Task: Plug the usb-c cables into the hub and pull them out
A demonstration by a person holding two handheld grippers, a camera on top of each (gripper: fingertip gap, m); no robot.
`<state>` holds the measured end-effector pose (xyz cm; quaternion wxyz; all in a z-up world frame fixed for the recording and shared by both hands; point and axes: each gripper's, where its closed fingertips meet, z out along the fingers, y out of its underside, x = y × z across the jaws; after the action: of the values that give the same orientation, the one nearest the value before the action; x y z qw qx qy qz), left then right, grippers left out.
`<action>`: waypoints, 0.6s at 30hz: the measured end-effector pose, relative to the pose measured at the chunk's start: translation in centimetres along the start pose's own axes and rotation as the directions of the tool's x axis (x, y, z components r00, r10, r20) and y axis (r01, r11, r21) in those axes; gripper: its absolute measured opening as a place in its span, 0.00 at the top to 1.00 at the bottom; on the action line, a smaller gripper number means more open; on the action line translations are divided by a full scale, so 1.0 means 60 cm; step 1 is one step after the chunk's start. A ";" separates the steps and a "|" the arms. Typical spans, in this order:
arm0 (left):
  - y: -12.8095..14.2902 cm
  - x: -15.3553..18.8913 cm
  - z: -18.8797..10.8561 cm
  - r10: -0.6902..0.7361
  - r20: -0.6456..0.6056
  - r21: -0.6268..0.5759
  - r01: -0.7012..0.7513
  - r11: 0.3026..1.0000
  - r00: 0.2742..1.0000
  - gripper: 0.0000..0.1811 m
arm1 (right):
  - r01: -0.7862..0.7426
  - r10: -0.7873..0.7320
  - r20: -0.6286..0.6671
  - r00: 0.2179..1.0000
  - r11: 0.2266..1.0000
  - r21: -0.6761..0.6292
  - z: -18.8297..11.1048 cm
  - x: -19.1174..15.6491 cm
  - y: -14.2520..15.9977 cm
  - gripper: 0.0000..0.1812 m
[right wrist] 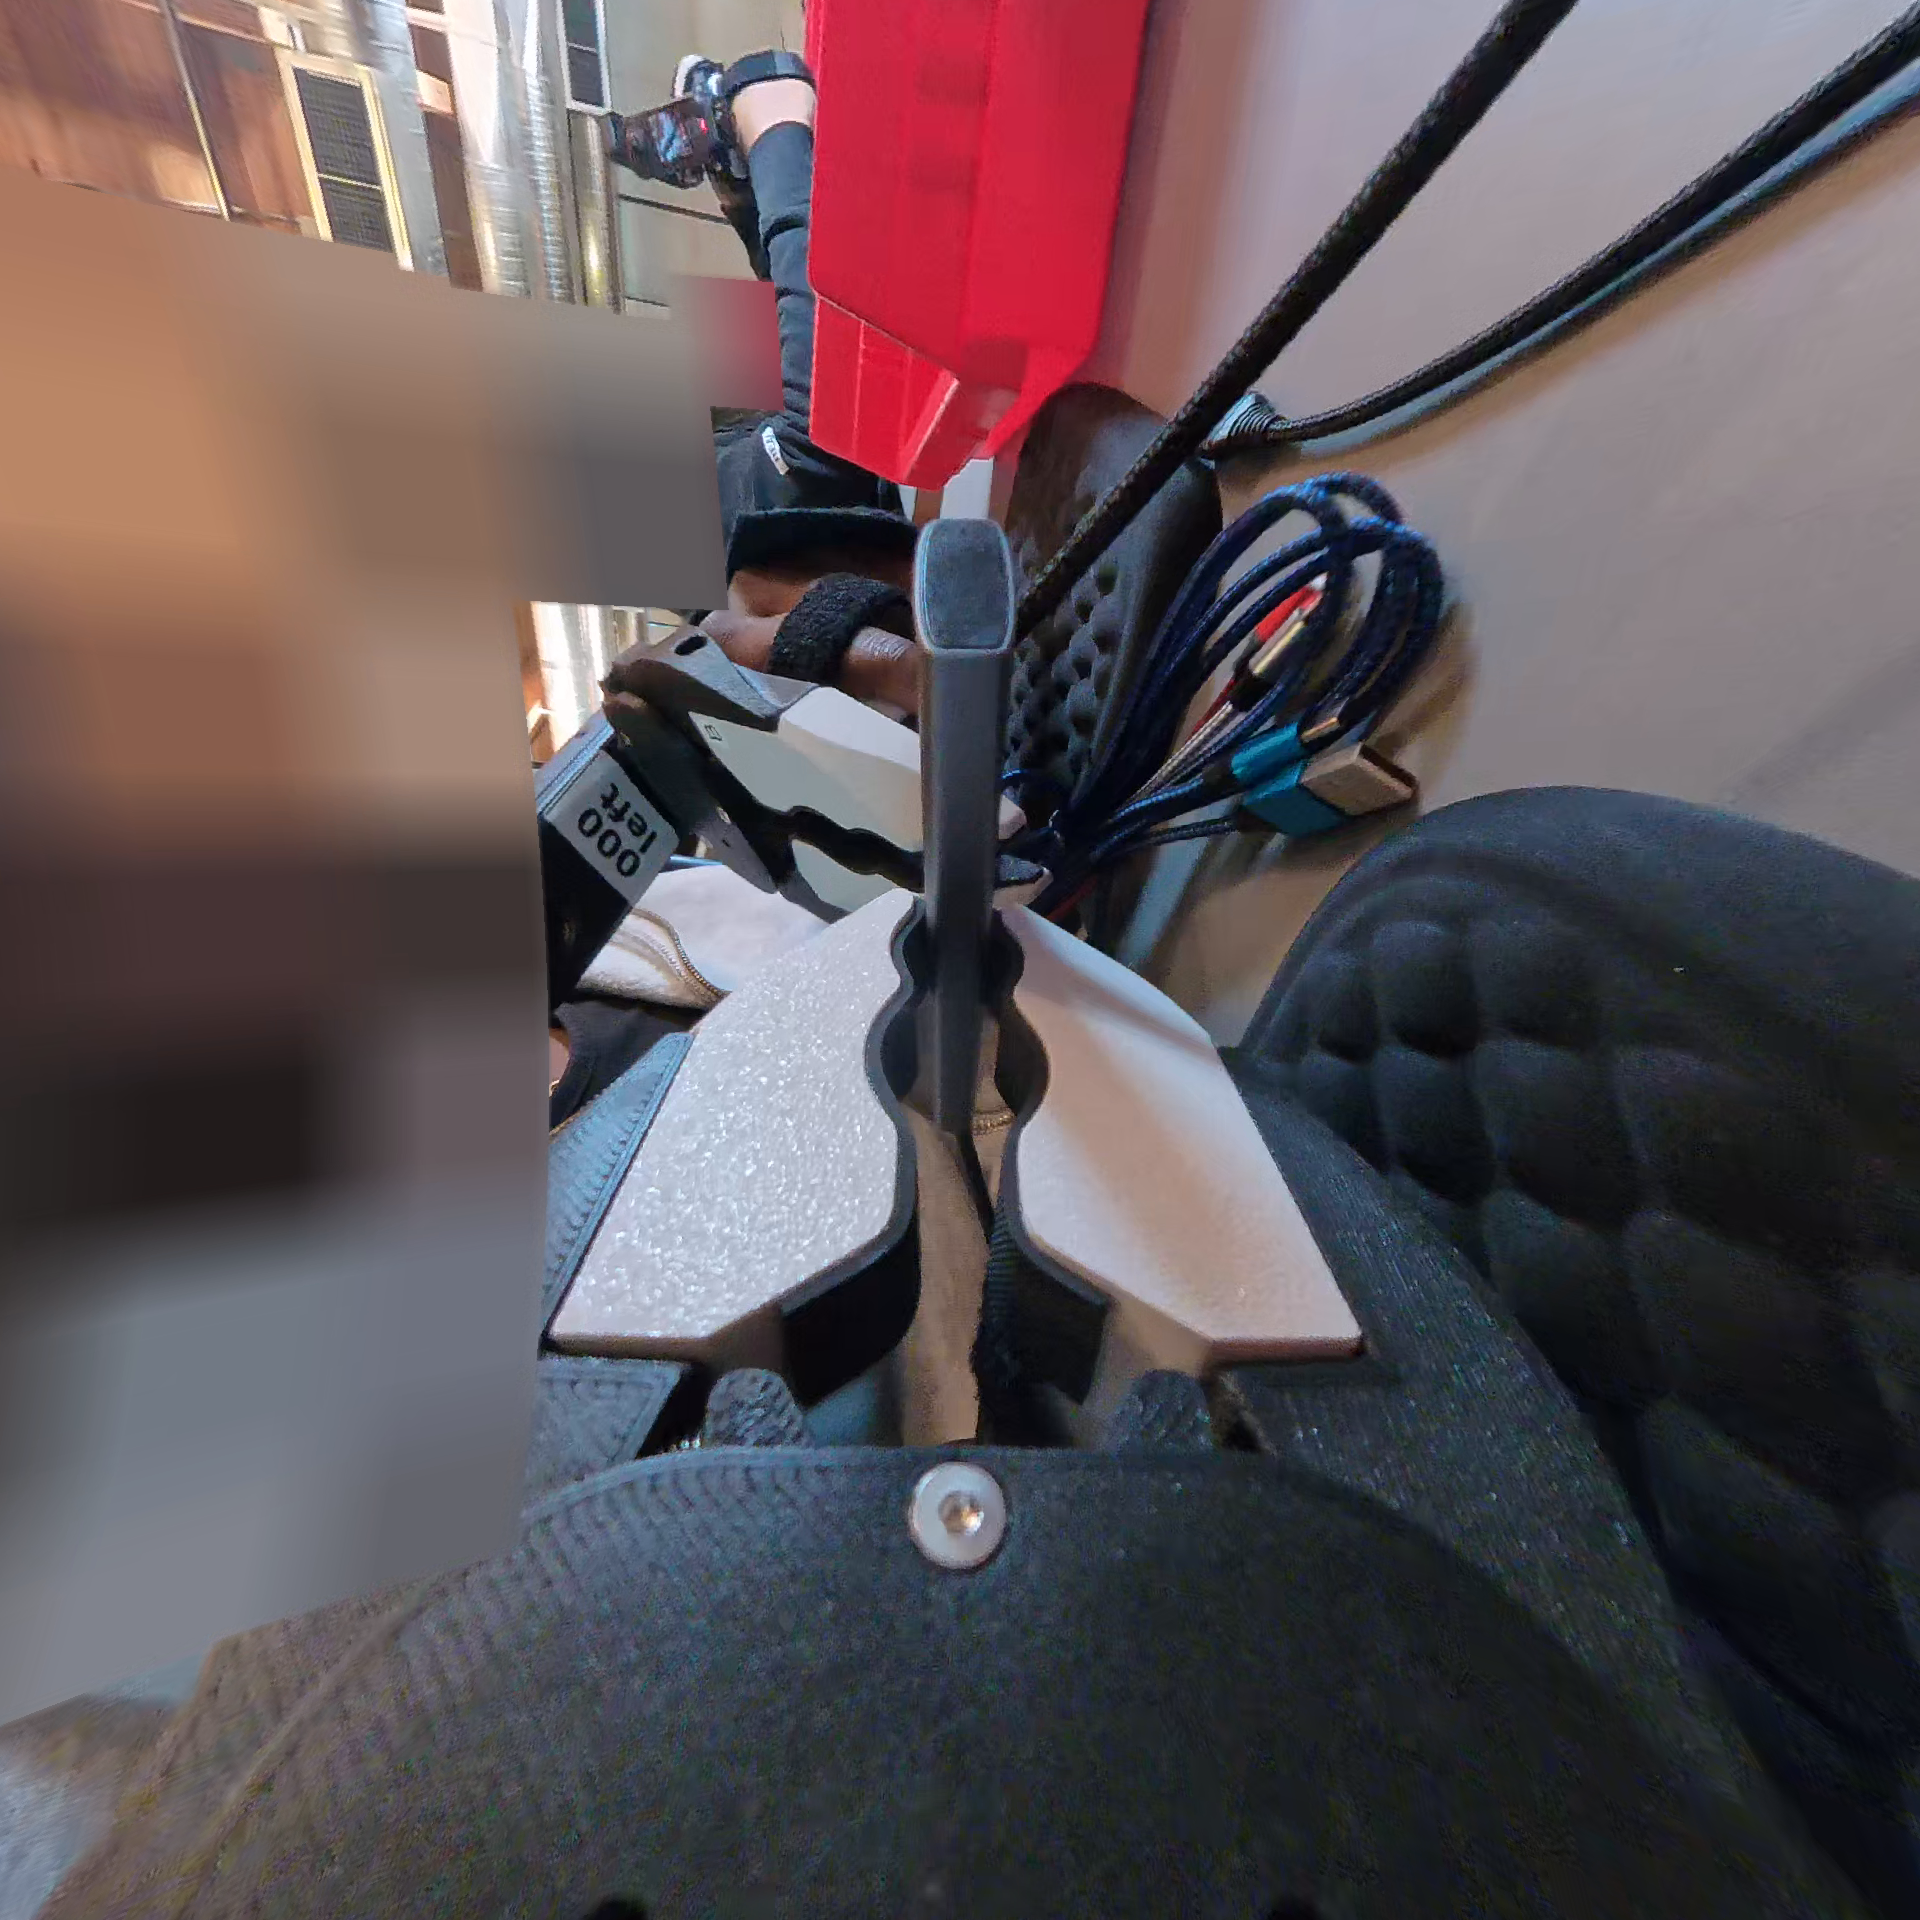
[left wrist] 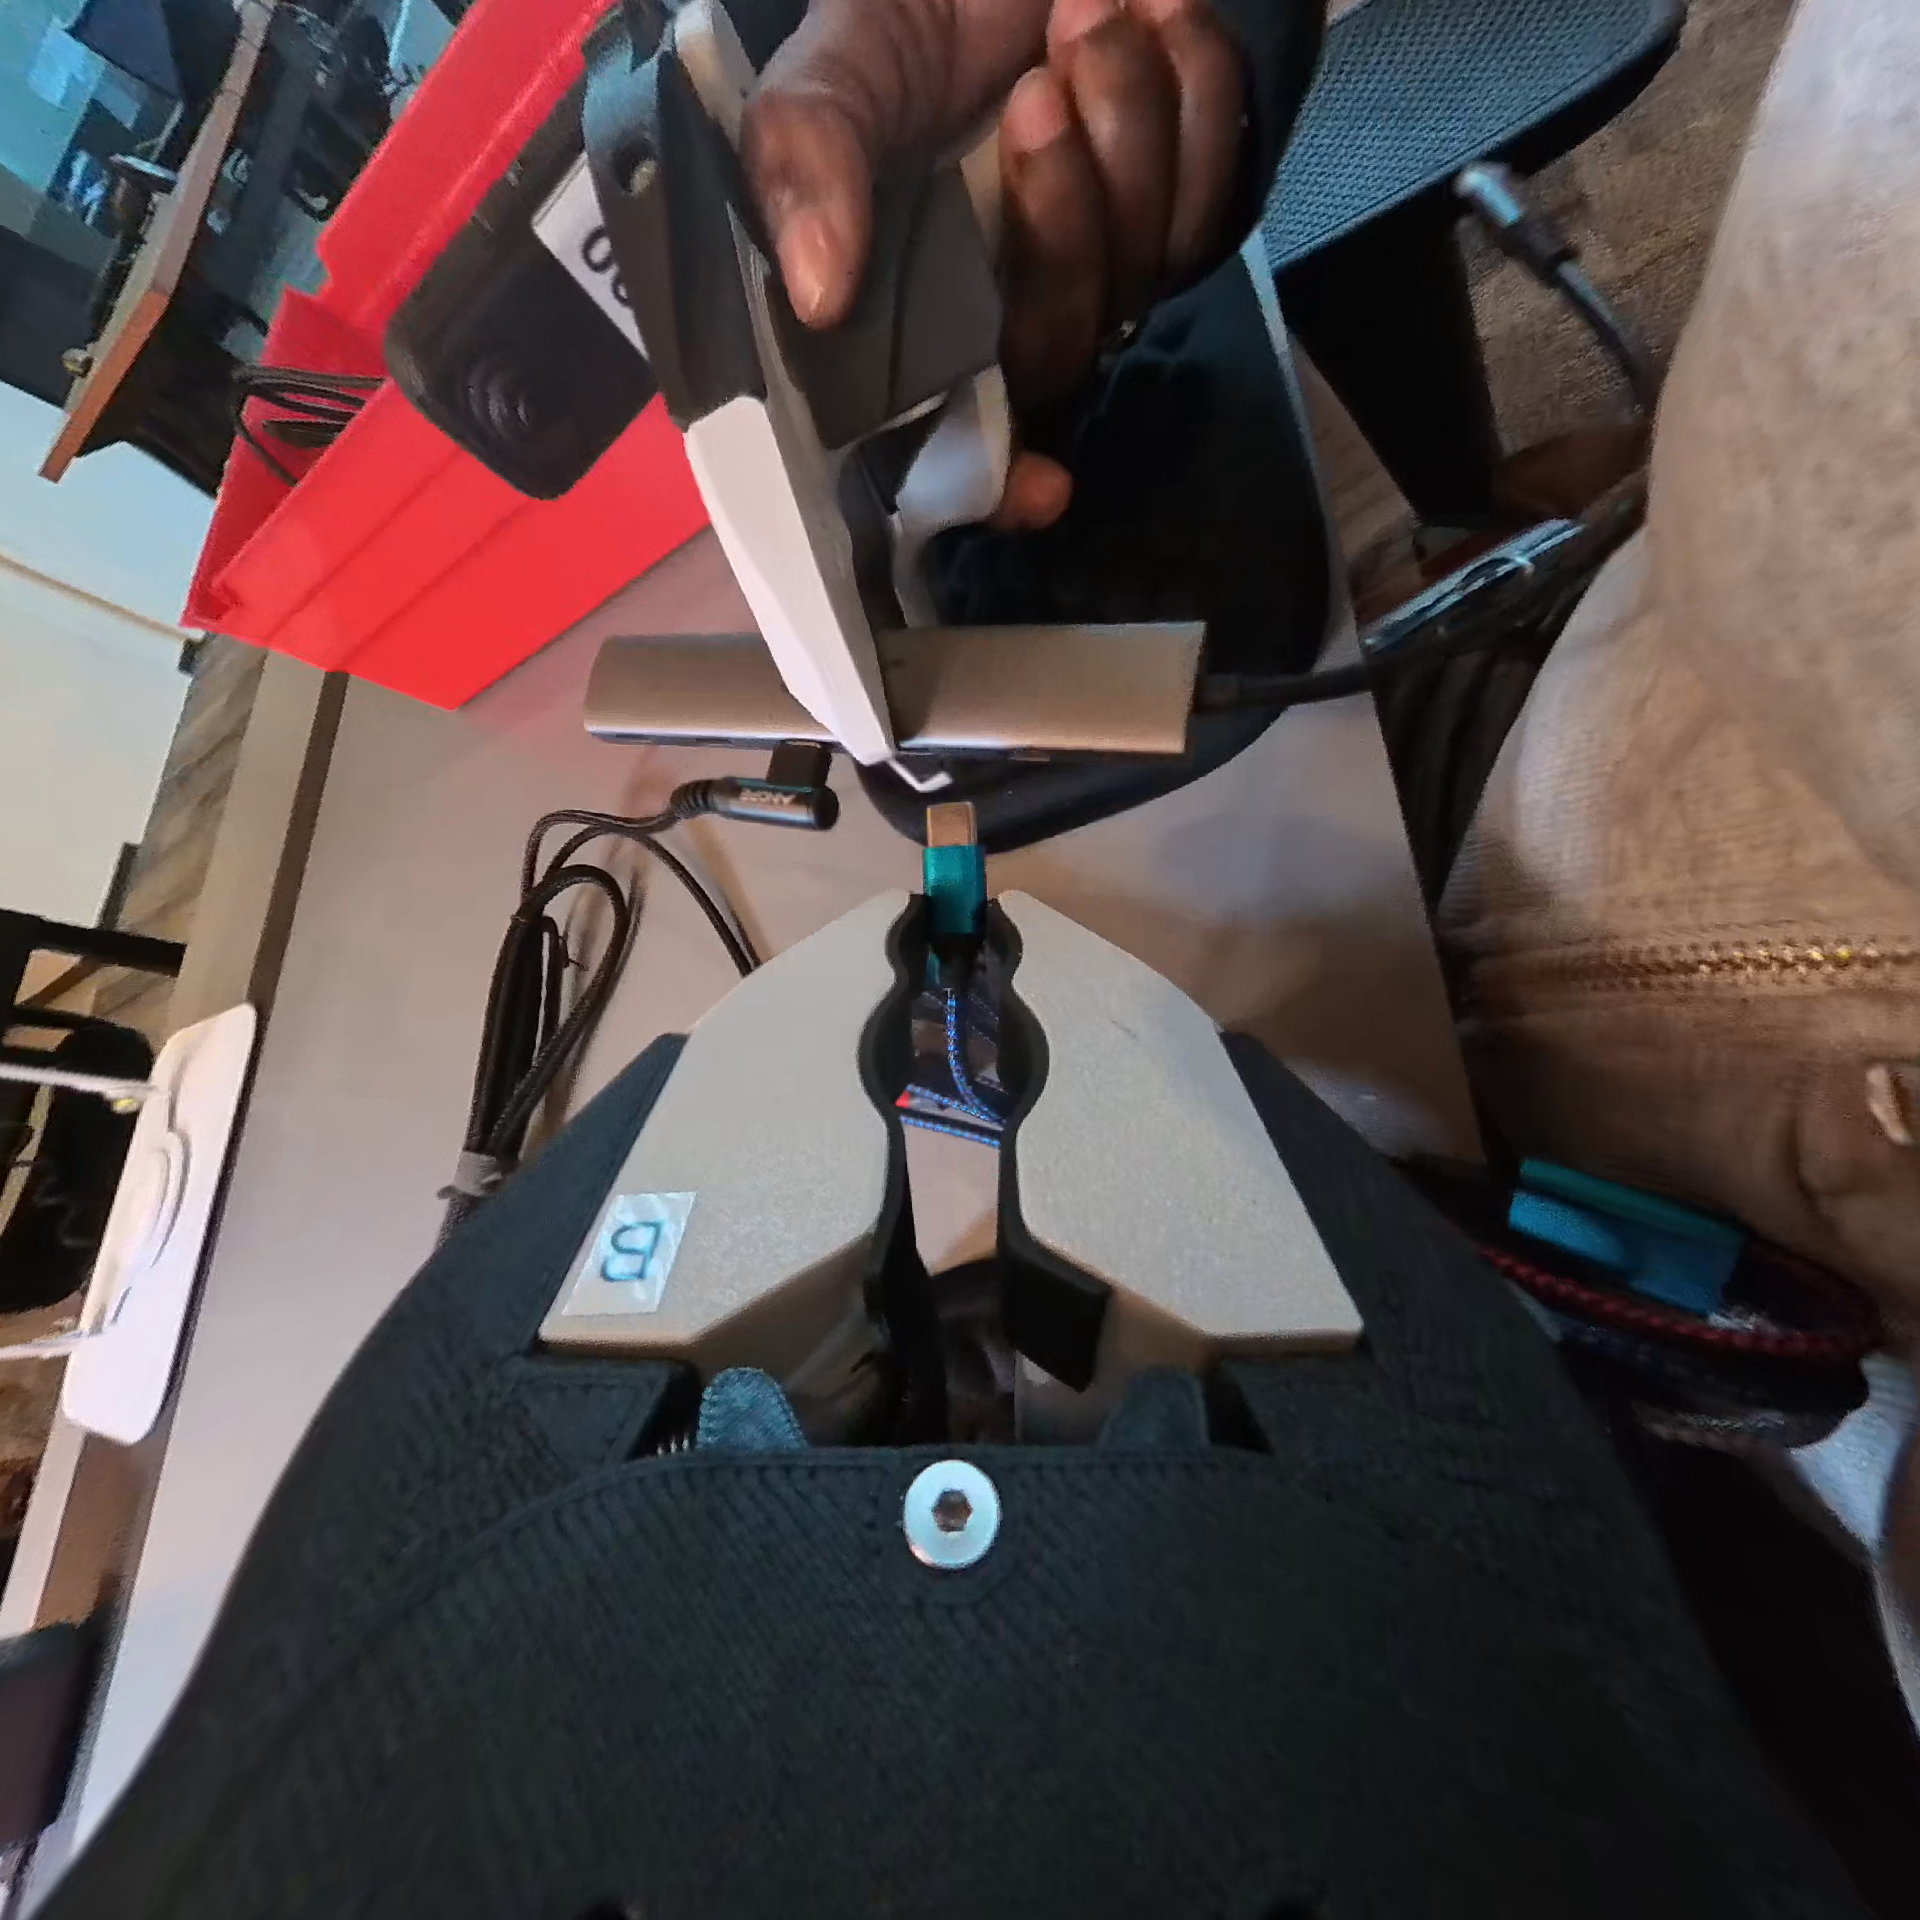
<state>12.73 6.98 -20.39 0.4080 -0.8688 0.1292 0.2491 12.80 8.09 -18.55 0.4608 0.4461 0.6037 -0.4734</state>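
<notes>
1. Left claw (left wrist: 951, 914): pinching a teal-collared plug (left wrist: 953, 888) at the tips; metal end sticks out toward the hub, just short of it, not inserted.
2. Blue braided cable (left wrist: 961, 1075) of that plug runs back between the claw fingers.
3. Right claw (right wrist: 961, 935): clamped on the hub (right wrist: 961, 790), seen edge-on in the right wrist view, standing up between the tips.
4. In the left wrist view the hub (left wrist: 1039, 691) lies crosswise, the right claw (left wrist: 894, 753) coming down over its middle, a hand (left wrist: 997, 177) on the handle.
5. Black angled plug (left wrist: 795, 769) is seated in the hub's near edge, left of the teal plug; its cable loops left over the tabletop (left wrist: 395, 935).
6. Hub's own lead leaves its right end.
7. Red bin (left wrist: 416, 520) far left, behind the hub.
8. Spare cable bundle (right wrist: 1288, 686), blue braid with teal plugs, on the tabletop right of the hub in the right wrist view.
</notes>
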 end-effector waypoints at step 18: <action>0.010 0.002 0.014 0.021 -0.064 -0.070 -0.025 0.997 0.998 0.94 | -0.001 -0.004 -0.075 0.997 0.998 -0.065 0.014 0.014 0.006 0.94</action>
<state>12.29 7.22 -21.31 0.3697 -0.8886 0.1433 0.2304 13.14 7.39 -19.56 0.4517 0.4479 0.6361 -0.4367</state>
